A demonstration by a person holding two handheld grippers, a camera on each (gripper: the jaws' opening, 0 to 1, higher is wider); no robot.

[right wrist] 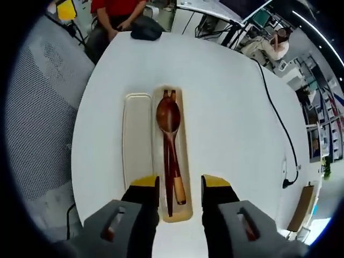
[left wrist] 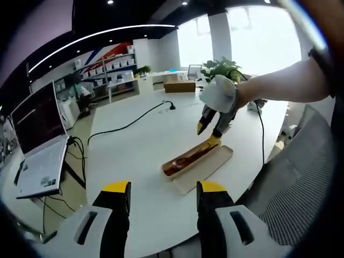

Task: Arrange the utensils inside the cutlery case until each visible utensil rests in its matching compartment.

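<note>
Left gripper view: a white counter in a bright office, cutlery case with its lid alongside. My right fingers hover spread above the case's far end; my left fingers hang apart, empty. Spoon and chopsticks lie inside the case.

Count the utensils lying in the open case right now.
3: a dark wooden spoon and two wooden chopsticks under it, all in the beige case; others may be hidden beneath.
</note>
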